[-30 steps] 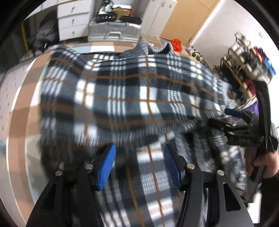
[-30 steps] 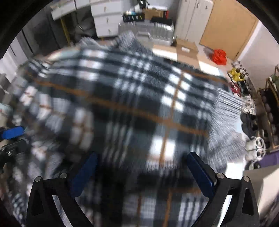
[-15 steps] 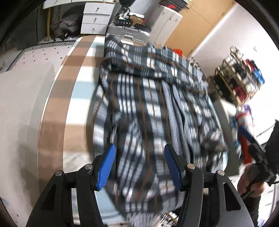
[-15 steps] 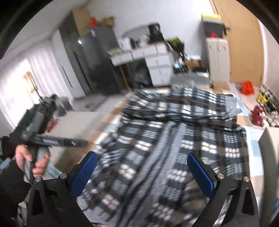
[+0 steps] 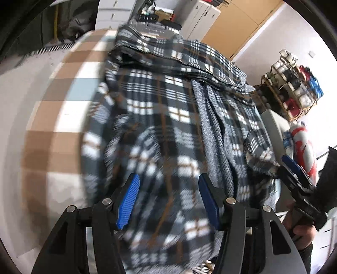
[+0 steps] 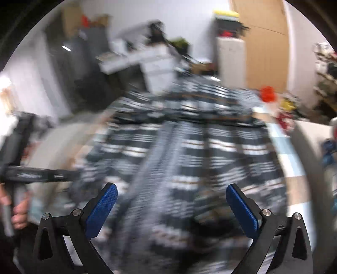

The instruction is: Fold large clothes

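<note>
A large fleece garment (image 5: 168,109) in black, white and grey plaid with thin orange lines lies spread lengthwise on a checked cloth (image 5: 63,118). Its far end is folded over into a thick band (image 5: 189,57). My left gripper (image 5: 168,198) hovers open over the near end, with nothing pinched between its blue pads (image 5: 128,200). In the blurred right wrist view, my right gripper (image 6: 171,210) stands wide open above the same garment (image 6: 189,151). It also shows at the right edge of the left wrist view as the right gripper (image 5: 294,175), beside the garment's right hem.
A silver case (image 5: 155,25) and white drawers (image 5: 113,12) stand beyond the far end. On the right are a shoe rack (image 5: 294,84) and a red and white roll (image 5: 303,147). A person's hand (image 6: 19,210) holds the left tool at the left edge.
A second ago the plaid cloth filled both views, held up close. Now it lies spread on the surface, and both grippers have drawn back to its near end.
</note>
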{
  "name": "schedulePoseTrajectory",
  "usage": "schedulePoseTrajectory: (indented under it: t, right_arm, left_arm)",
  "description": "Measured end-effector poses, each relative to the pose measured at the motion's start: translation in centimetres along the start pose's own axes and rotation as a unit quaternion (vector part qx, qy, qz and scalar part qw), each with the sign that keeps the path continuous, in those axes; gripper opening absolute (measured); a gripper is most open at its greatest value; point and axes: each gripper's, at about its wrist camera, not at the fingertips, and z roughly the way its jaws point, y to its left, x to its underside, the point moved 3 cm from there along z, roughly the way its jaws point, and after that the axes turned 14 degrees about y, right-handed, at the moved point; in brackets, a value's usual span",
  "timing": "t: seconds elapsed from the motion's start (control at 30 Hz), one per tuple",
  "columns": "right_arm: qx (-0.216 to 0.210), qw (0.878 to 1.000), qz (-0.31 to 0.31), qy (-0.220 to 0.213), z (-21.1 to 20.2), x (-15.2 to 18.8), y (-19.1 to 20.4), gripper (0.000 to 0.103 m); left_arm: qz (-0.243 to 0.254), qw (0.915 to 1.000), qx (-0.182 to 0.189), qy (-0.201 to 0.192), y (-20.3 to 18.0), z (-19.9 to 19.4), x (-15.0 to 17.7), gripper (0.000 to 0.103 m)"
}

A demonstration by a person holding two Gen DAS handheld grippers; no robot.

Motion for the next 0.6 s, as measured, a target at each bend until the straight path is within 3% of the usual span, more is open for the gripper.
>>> schedulePoseTrajectory:
  t: [0.07, 0.13, 0.27, 0.3, 0.43, 0.6]
  right_arm:
    - [0.047, 0.998, -0.013, 0.038, 2.0, -2.2, -1.3, 0.103]
    - [0.113, 0.991, -0.026, 0.069, 4.2, -3.6, -2.5, 0.103]
    - [0.152, 0.974, -0.049, 0.159, 9.3, -3.8, -4.0, 0.103]
    - [0.145, 0.968, -0.054, 0.199, 10.6, -3.0, -4.2, 0.102]
    - [0.075, 0.974, -0.011, 0.212, 11.1, -2.0, -5.7, 0.103]
    - [0.074, 0.967, -0.044, 0.24, 10.5, 0.1, -4.8, 0.103]
  left_arm:
    - [0.003, 0.9999, -0.011, 0.0, -0.3, 1.5, -1.5, 0.053]
    - [0.005, 0.9988, -0.038, 0.031, -0.4, 3.6, -2.0, 0.053]
    - [0.039, 0.9955, -0.084, 0.019, -0.8, 4.6, -1.3, 0.053]
    - [0.053, 0.9936, -0.097, 0.022, -0.9, 4.8, -1.0, 0.052]
    - [0.13, 0.9735, -0.185, 0.035, -1.8, 5.8, 1.1, 0.052]
    - [0.124, 0.9751, -0.181, 0.033, -1.0, 5.5, 2.9, 0.052]
